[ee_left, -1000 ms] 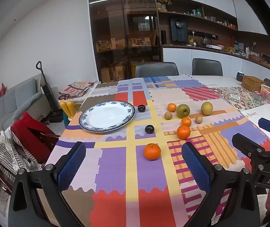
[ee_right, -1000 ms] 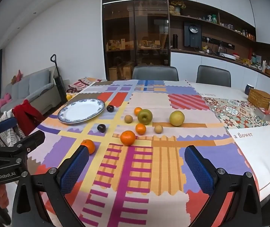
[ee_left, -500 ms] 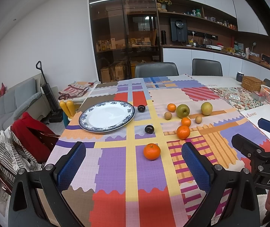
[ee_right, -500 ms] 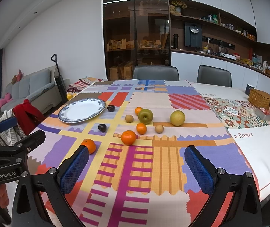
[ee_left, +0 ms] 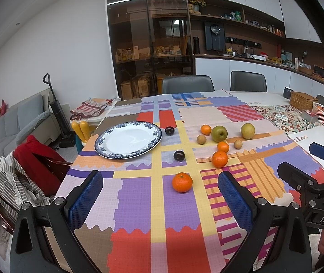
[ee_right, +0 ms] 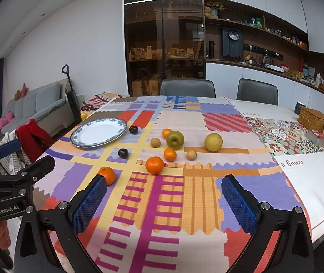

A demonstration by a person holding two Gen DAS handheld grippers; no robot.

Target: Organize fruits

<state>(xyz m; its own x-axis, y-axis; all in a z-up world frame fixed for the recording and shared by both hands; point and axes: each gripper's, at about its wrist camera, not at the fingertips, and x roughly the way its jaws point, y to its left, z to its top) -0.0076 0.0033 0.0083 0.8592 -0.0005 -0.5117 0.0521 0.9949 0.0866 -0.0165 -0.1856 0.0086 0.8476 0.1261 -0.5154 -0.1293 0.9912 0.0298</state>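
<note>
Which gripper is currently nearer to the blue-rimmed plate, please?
Left. The left gripper hangs over the table's near edge with the blue-rimmed plate just ahead to its left; the right gripper sits farther right, the plate far off to its left.

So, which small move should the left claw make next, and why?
Probably ease the left claw forward around the nearest orange: its jaws are open, the orange lies just ahead between them, and the plate holds no fruit yet.

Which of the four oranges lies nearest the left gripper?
The lone orange on the yellow stripe, just ahead of the open left gripper; the other three sit farther back.
</note>
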